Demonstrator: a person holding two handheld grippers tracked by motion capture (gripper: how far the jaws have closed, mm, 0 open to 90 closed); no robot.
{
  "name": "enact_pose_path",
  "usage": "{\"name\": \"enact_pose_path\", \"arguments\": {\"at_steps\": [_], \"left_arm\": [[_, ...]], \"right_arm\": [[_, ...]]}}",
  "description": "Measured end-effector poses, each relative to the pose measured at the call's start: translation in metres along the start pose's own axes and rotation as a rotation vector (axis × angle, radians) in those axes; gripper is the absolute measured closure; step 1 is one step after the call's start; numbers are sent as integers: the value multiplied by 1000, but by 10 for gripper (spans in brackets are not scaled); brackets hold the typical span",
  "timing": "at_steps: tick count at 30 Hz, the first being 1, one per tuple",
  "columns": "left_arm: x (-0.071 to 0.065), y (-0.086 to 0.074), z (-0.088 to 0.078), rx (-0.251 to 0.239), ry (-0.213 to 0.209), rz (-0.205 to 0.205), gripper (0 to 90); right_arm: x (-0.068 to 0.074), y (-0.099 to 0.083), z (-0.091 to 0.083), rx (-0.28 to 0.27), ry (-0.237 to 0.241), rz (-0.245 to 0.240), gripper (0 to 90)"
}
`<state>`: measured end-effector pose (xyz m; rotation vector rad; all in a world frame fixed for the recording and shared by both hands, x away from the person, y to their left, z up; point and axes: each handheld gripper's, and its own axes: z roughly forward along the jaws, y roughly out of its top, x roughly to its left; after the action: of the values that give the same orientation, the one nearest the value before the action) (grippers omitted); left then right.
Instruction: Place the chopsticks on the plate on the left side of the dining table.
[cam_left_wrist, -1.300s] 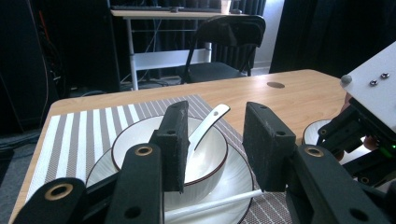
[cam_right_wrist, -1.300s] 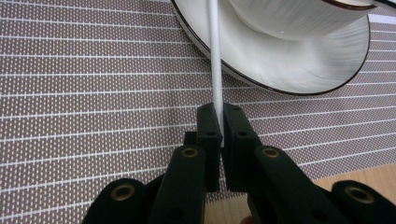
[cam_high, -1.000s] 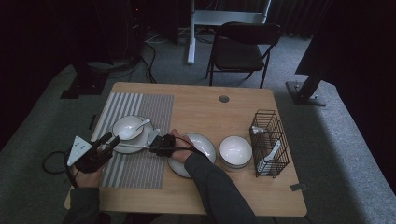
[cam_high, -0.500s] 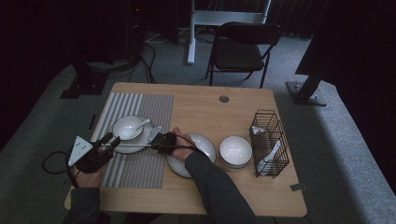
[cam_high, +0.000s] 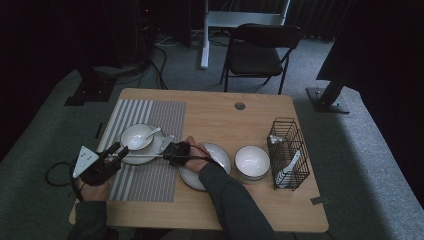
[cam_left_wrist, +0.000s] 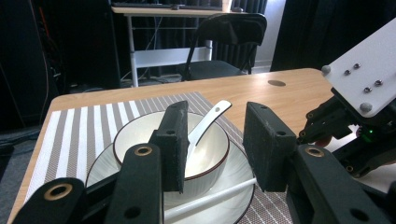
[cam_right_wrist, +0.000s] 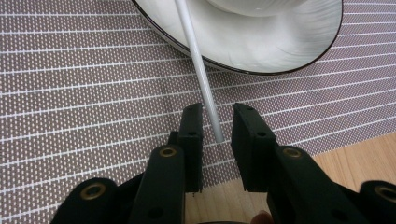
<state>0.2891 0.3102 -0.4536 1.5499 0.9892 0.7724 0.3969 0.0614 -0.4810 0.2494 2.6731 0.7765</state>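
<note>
Place setting on striped placemat (cam_high: 150, 150), in progress: bowl (cam_high: 136, 136) with spoon (cam_high: 150, 134) is sitting on its plate (cam_right_wrist: 261, 42); a white chopstick (cam_right_wrist: 198, 70) is lying across the plate rim, its end between the right tongs (cam_right_wrist: 217, 140), whose jaws have just been opening, releasing it. Left tongs (cam_left_wrist: 215, 140) are hovering open beside the bowl. Second plate (cam_high: 220, 155) and bowl (cam_high: 252, 161) are waiting on the tabletop (cam_high: 225, 120).

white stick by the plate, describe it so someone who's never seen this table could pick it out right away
Find the striped mat on the left of the wooden table, then the plate on it that carries a bowl. The white stick lies across that plate's near rim, its end reaching onto the mat between the right tongs. Unlike the curved spoon in the bowl, it is thin, straight and round.
</note>
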Motion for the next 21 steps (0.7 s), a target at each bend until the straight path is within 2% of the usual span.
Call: {"name": "enact_pose_path", "arguments": {"at_steps": [15, 21], "left_arm": [[4, 0, -4, -6, 15, -9, 612], [3, 0, -3, -4, 11, -8, 612]], "right_arm": [[-1, -2, -4, -11, -13, 15, 694], [1, -3, -13, -35, -26, 17, 670]]}}
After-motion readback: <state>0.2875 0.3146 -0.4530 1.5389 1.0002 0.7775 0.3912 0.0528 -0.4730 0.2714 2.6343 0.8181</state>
